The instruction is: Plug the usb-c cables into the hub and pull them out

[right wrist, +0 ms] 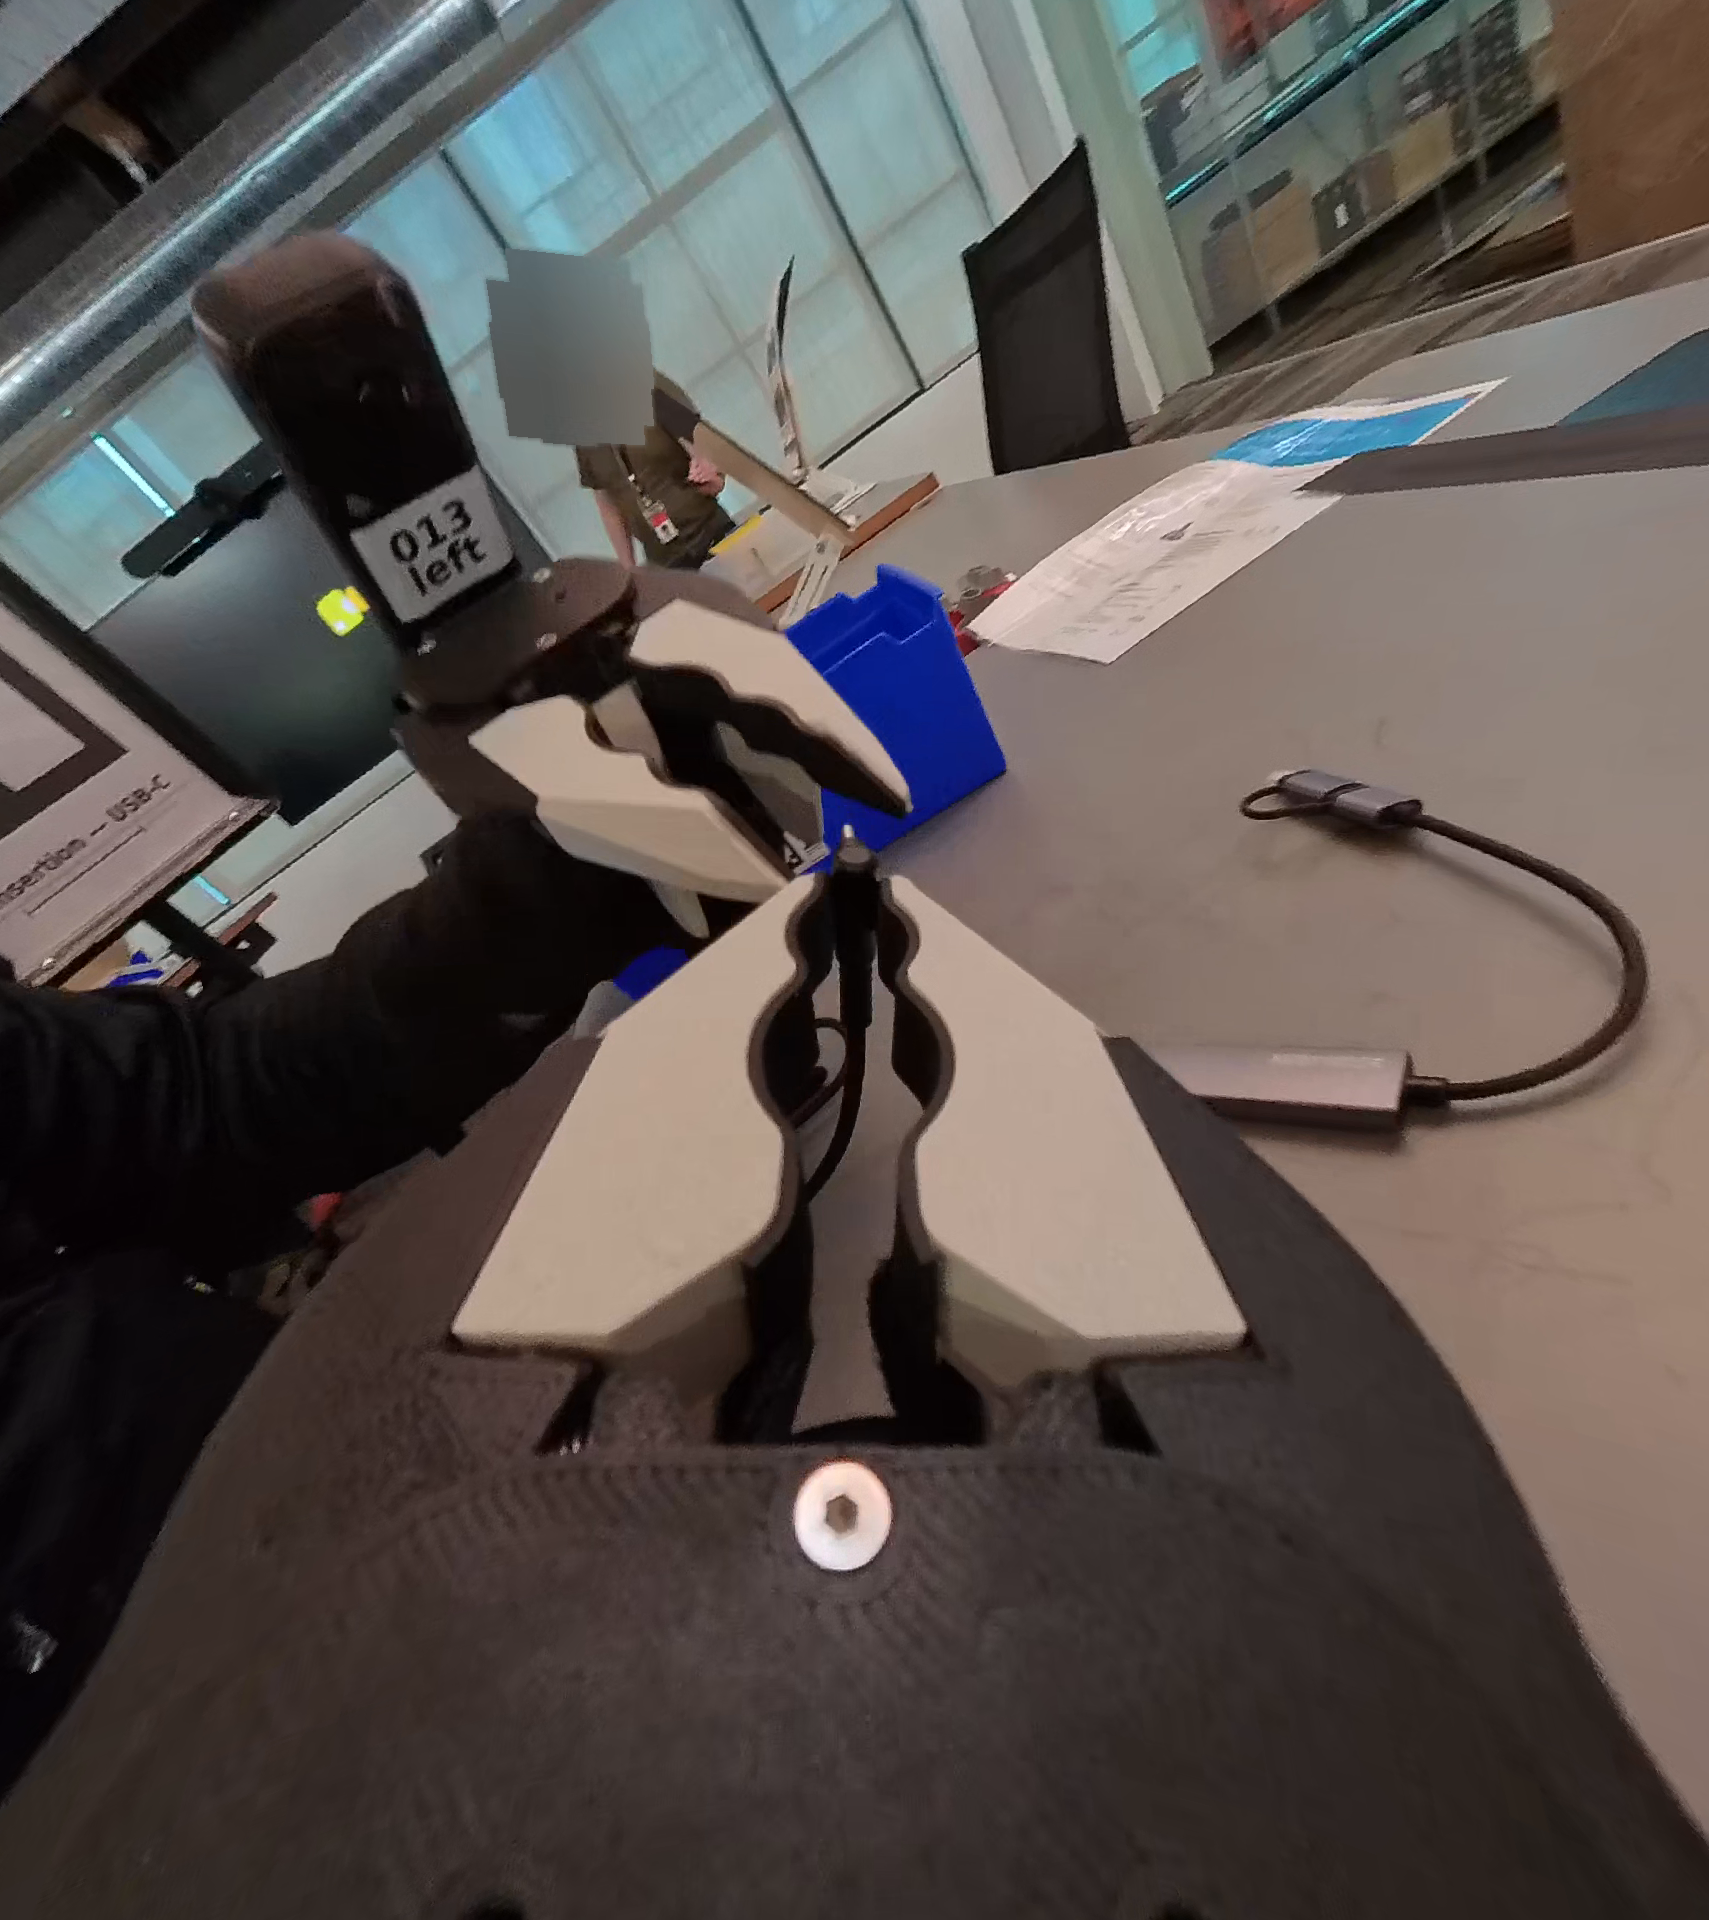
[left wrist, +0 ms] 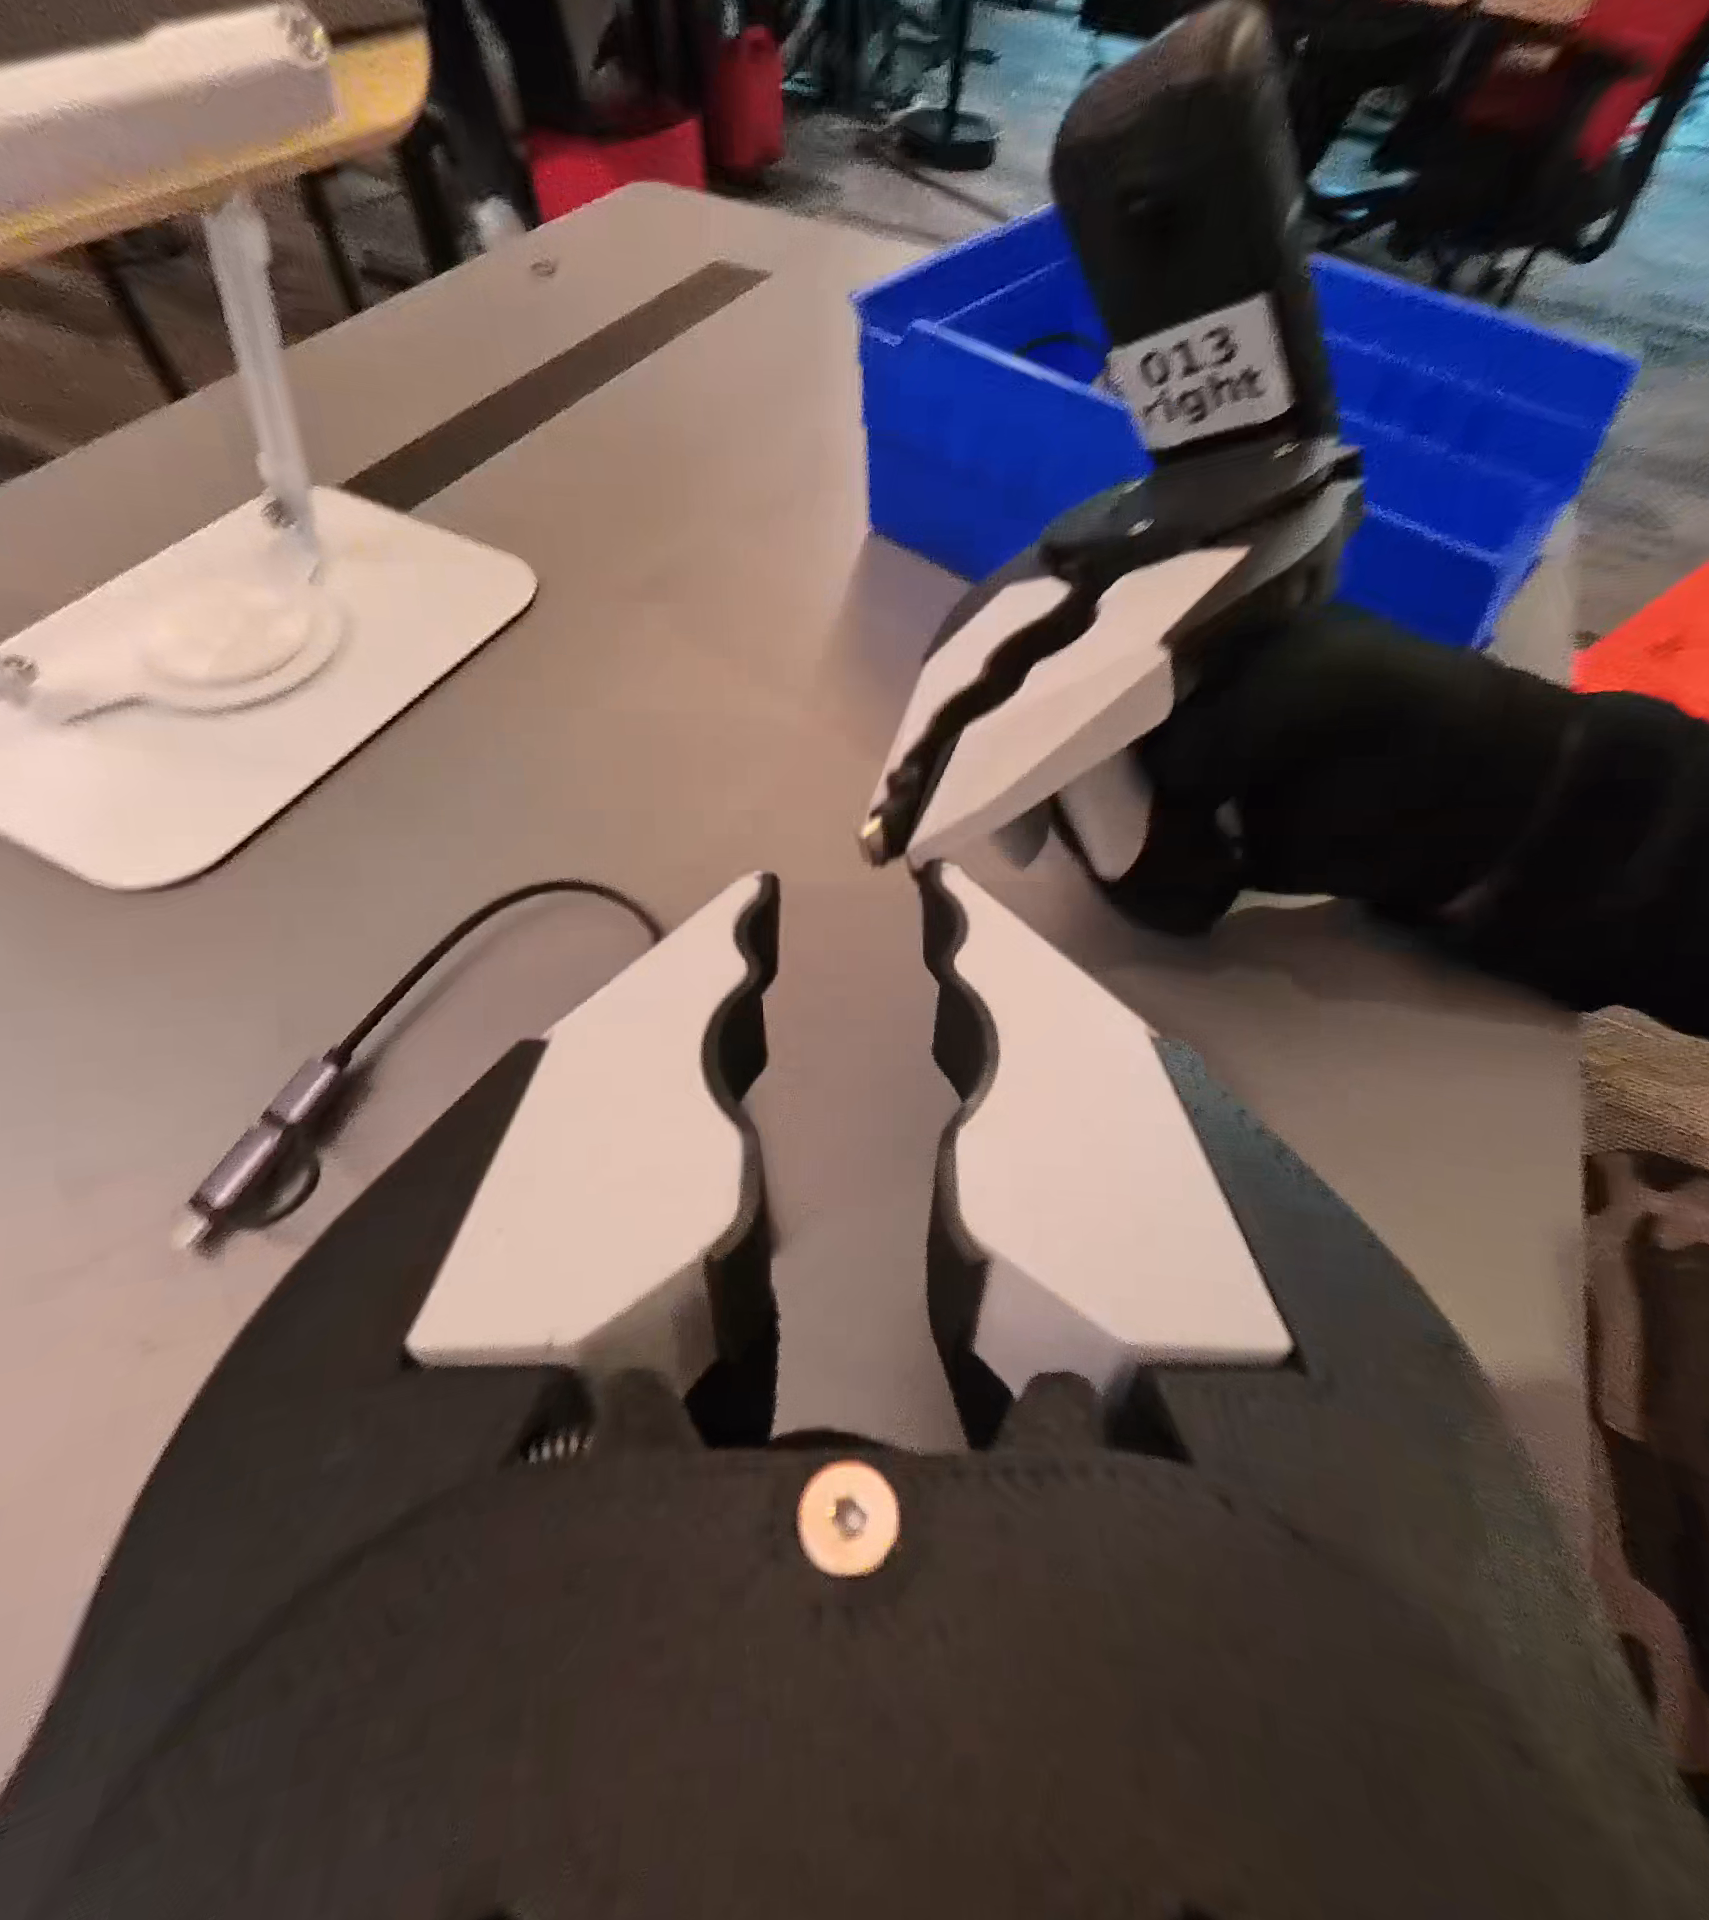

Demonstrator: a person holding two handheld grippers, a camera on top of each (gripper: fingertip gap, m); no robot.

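Left gripper (left wrist: 848, 894), white fingers on black body, fills the lower centre of the left wrist view, jaws apart with only bare grey table (left wrist: 621, 644) between them. Right gripper (right wrist: 852, 899), same build, is clamped on a thin black usb-c cable (right wrist: 845, 1081); its plug tip pokes out just past the fingertips, nearly meeting the left gripper's tips. Open tabletop at centre frame. Grey slim metal hub (right wrist: 1312, 1081) lies flat at right of the right wrist view, its short black lead looping up to a grey adapter end (right wrist: 1349, 800). Blue plastic bin (left wrist: 1432, 436) sits near the table's far edge, upper right in the left wrist view; white flat-based stand (left wrist: 206, 686) at upper left.
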